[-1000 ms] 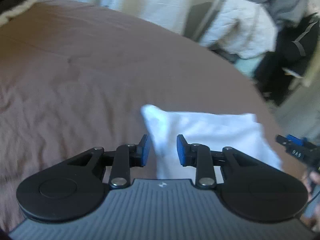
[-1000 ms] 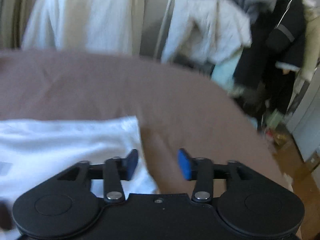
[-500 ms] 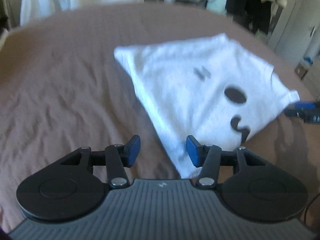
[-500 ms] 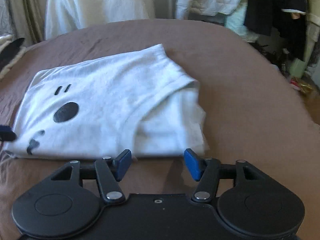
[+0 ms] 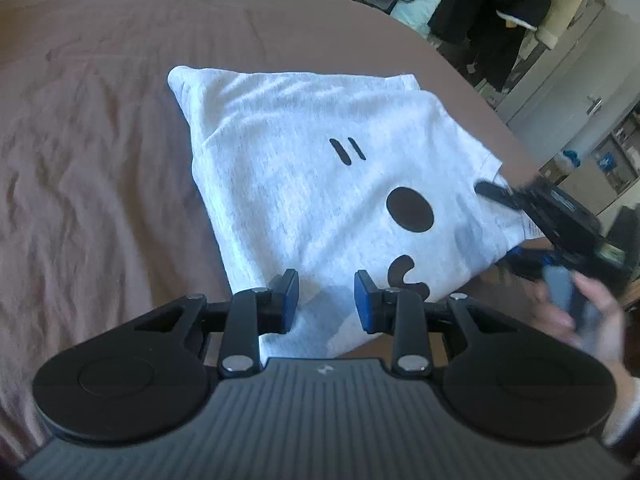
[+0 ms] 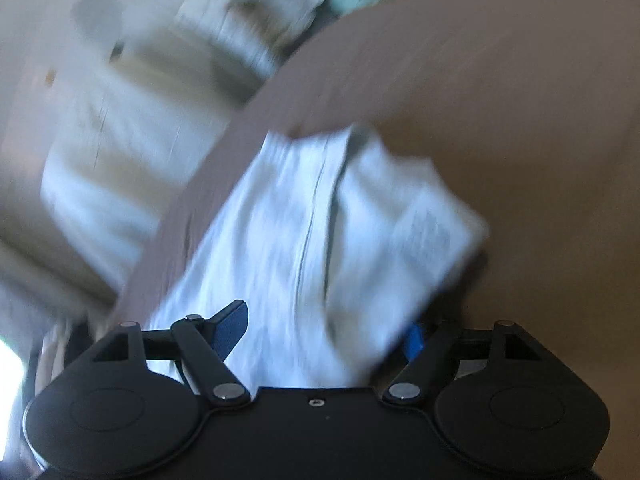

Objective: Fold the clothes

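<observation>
A folded white T-shirt [image 5: 304, 168] with black face marks lies on the brown bedspread [image 5: 92, 152]. My left gripper [image 5: 326, 300] is open and empty, its blue pads just above the shirt's near corner. My right gripper [image 6: 324, 332] is open, with the shirt's side edge [image 6: 304, 240] lying between its spread fingers; this view is motion-blurred. In the left wrist view the right gripper [image 5: 548, 216] is at the shirt's right edge, held by a hand.
Clothes hang on a rack [image 5: 480, 4] beyond the bed's far right edge. A door and shelves [image 5: 592, 120] are at right. Pale curtains or fabric [image 6: 132, 128] show past the bed's edge in the right wrist view.
Both grippers drew back from the shirt and opened wider, then the right gripper swung round to the shirt's side edge and moved onto it. The left gripper came closer over the near corner.
</observation>
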### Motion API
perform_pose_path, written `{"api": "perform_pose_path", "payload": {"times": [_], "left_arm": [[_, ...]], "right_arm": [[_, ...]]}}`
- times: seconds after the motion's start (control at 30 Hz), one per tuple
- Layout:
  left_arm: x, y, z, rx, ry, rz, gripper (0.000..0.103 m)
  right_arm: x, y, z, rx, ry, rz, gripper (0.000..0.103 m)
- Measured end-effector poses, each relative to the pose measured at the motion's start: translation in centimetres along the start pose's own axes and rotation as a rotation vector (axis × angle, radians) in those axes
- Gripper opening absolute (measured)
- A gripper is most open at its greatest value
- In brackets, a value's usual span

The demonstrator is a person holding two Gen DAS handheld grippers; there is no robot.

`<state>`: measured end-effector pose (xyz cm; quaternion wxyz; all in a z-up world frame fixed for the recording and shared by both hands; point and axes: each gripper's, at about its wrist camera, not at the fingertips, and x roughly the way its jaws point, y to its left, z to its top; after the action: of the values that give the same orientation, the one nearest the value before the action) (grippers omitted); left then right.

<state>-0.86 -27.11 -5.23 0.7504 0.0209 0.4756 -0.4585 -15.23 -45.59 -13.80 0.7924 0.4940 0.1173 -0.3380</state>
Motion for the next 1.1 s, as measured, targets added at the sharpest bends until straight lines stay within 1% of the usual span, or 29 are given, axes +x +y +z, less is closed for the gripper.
{"api": "perform_pose_path", "payload": {"times": [0.07, 0.17, 0.2, 0.23, 0.27, 0.3, 0.33, 0.4, 0.47, 0.53, 0.6, 0.67, 0.73, 0.8, 0.83, 0.9, 0.97, 1.0, 1.03, 1.1], "left_arm": [[-0.3, 0.1, 0.1, -0.003, -0.011, 0.001, 0.030], [-0.6, 0.4, 0.3, 0.001, -0.028, 0.000, 0.031], [-0.5, 0.6, 0.2, 0.000, -0.025, -0.007, 0.030], [-0.5, 0.9, 0.0, 0.002, -0.011, -0.018, 0.030], [-0.3, 1.3, -0.3, -0.002, 0.005, -0.024, 0.030], [-0.2, 1.6, -0.3, -0.023, 0.014, -0.030, 0.030], [-0.3, 2.0, -0.3, -0.060, 0.017, -0.047, 0.030], [-0.5, 2.6, -0.3, -0.123, 0.021, -0.075, 0.030], [-0.8, 2.7, 0.0, -0.119, 0.013, -0.064, 0.030], [-1.3, 2.8, 0.3, -0.098, -0.003, -0.028, 0.030], [-2.1, 3.2, 0.8, -0.089, -0.024, 0.006, 0.030], [-3.0, 3.8, 1.2, -0.090, -0.054, 0.035, 0.030], [-4.0, 4.6, 1.5, -0.116, -0.083, 0.045, 0.030], [-4.8, 5.6, 1.4, -0.161, -0.106, 0.036, 0.030], [-4.9, 5.8, 1.3, -0.175, -0.103, 0.039, 0.030], [-4.6, 5.9, 1.1, -0.167, -0.078, 0.072, 0.030], [-4.0, 5.3, 0.9, -0.107, -0.025, 0.152, 0.030], [-3.8, 5.1, 0.9, -0.091, -0.011, 0.181, 0.030], [-3.6, 4.9, 0.8, -0.085, -0.002, 0.198, 0.030], [-3.7, 5.2, 0.8, -0.126, -0.007, 0.167, 0.030]], "right_arm": [[0.8, -0.2, 0.7, 0.046, -0.056, -0.006, 0.079], [1.4, 0.2, 1.4, 0.063, -0.081, 0.048, 0.079], [1.3, 0.7, 1.6, 0.035, -0.082, 0.063, 0.075], [1.1, 1.4, 1.7, -0.016, -0.080, 0.075, 0.063], [0.9, 2.1, 1.8, -0.067, -0.077, 0.087, 0.052], [0.8, 2.7, 1.9, -0.122, -0.068, 0.078, 0.024], [0.8, 3.3, 2.0, -0.180, -0.056, 0.055, 0.015], [0.4, 4.6, 2.2, -0.269, -0.050, 0.034, 0.014], [-0.5, 6.3, 2.2, -0.360, -0.059, 0.041, 0.014], [-1.7, 8.8, 1.7, -0.475, -0.057, 0.077, 0.013], [-2.9, 11.4, 1.1, -0.592, -0.029, 0.139, 0.013], [-3.5, 14.6, -0.4, -0.727, 0.029, 0.236, 0.013], [-3.7, 16.7, -2.7, -0.854, 0.104, 0.314, 0.013], [-3.3, 17.9, -5.4, -0.987, 0.182, 0.368, 0.013], [-2.8, 18.2, -6.9, -1.034, 0.218, 0.366, 0.013], [-1.6, 18.0, -9.7, -1.101, 0.286, 0.317, 0.013], [-0.3, 17.6, -12.2, -1.159, 0.331, 0.239, 0.013], [0.1, 17.5, -13.1, -1.181, 0.337, 0.212, 0.013], [0.1, 17.5, -13.6, -1.204, 0.328, 0.204, 0.014], [-0.3, 17.8, -13.5, -1.228, 0.312, 0.216, 0.014]]}}
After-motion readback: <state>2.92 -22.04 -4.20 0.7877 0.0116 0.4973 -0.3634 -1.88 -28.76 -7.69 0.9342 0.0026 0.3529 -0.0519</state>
